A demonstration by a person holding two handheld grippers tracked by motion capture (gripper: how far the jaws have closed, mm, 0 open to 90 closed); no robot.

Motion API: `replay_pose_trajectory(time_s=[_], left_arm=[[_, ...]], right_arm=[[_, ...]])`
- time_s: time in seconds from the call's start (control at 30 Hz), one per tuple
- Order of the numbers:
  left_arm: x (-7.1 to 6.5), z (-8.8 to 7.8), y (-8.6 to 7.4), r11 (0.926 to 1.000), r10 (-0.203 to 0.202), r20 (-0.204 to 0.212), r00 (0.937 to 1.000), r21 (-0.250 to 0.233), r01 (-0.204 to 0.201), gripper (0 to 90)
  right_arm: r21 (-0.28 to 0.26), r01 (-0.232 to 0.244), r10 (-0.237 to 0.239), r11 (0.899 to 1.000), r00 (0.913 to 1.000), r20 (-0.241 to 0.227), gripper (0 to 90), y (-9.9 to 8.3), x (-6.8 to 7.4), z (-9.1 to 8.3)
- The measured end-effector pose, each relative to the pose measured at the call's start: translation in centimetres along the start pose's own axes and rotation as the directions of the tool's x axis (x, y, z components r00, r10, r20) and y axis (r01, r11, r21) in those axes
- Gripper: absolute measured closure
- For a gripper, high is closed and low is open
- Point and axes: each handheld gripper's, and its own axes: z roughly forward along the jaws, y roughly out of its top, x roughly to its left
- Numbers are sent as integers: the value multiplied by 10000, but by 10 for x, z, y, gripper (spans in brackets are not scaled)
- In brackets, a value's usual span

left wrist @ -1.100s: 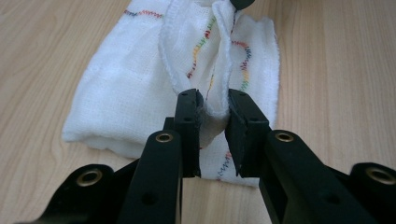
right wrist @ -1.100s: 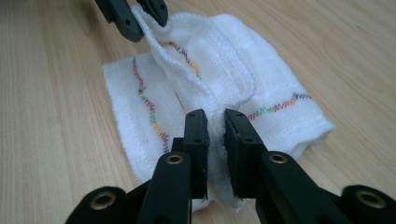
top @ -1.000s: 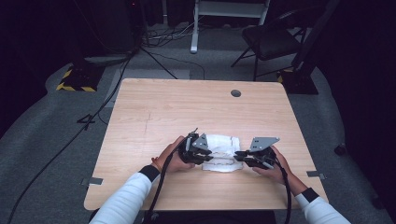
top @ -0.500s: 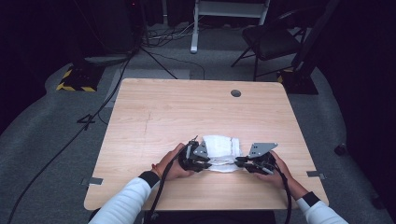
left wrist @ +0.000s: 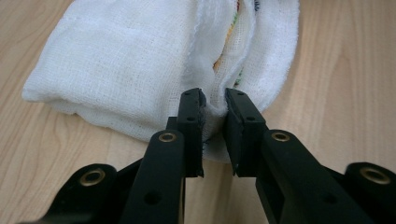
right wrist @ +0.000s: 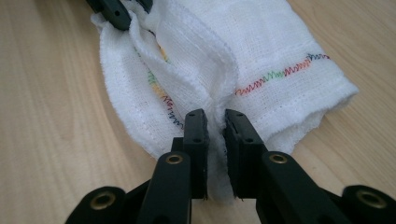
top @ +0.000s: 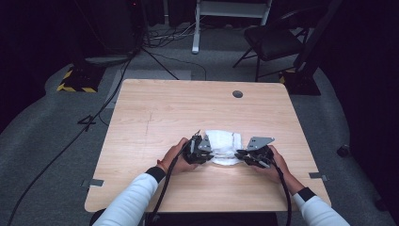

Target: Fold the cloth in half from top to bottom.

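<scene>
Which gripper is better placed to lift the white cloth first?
Neither clearly. The left gripper and the right gripper each pinch a fold at opposite ends of the white cloth on the table, so lifting with both together looks best.

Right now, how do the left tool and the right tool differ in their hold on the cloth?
The left tool pinches plain white folds of the cloth at its left end; the right tool pinches an edge beside rainbow stitching at the right end. Both are shut on cloth low over the table.
</scene>
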Motion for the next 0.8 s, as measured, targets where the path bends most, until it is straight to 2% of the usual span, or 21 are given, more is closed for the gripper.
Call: replay_pose_trajectory(time_s=[0.1,0.23,0.33,0.53,0.67,0.8], left_arm=[[4,1,0,9998,-202,-43,9998,-81,202,771],[-1,-1,-1,9998,-150,-81,9999,-103,150,719],[-7,-4,-1,9999,-101,-132,9999,-58,100,672],[-17,-14,-6,9999,-48,-174,9998,-161,45,638],[-22,-19,-10,9997,27,75,10000,-246,-25,628],[-28,-23,-15,9994,121,302,9995,-328,-111,605]], right_arm=[[-39,-63,64,10000,9999,134,794,2,-4,3],[-22,8,-8,10000,9999,107,774,1,-3,1],[-62,121,-121,9999,9999,-40,742,-1,0,-5],[-199,208,-217,9996,9986,-489,723,-5,8,-17],[-111,332,-339,9994,9974,-633,708,-9,14,-19],[-136,181,-189,9997,9980,-604,707,-14,18,-20]])
